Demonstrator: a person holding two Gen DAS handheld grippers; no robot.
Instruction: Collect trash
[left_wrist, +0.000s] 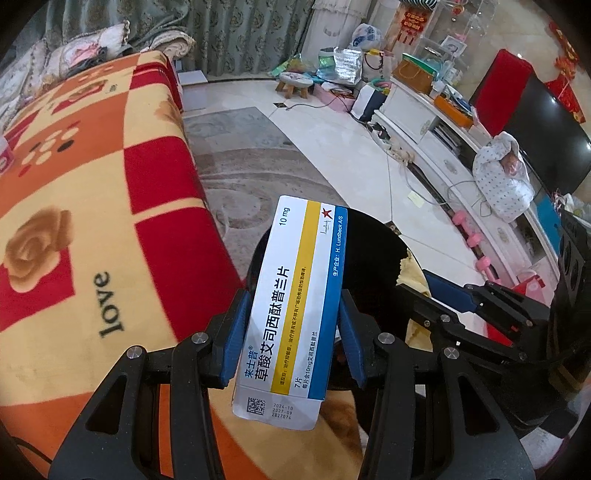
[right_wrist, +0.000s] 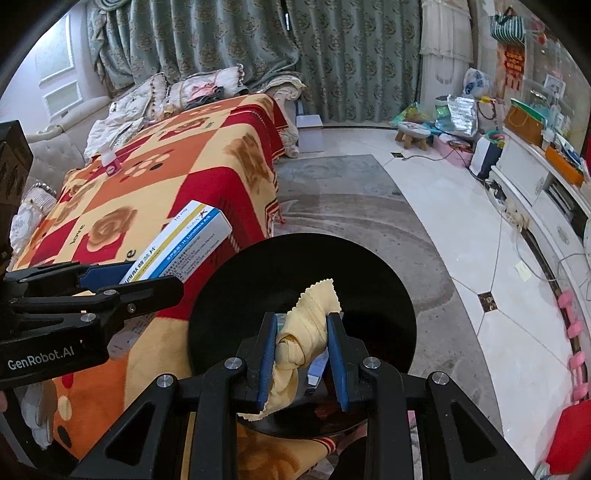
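My left gripper (left_wrist: 291, 328) clamps the box (left_wrist: 291, 306), long axis pointing toward the black bin (right_wrist: 295, 280) just ahead, where my right gripper (right_wrist: 301, 350) hangs, grasping the cloth (right_wrist: 306, 328).

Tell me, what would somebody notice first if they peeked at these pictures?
Probably the white, blue and yellow medicine box, pinched upright in the left hand-held gripper right up close. Next, the crumpled yellow cloth squeezed in the right hand-held gripper, over a round black bin. Behind them spreads a bright red, orange and yellow blanket with roses and the word "love".
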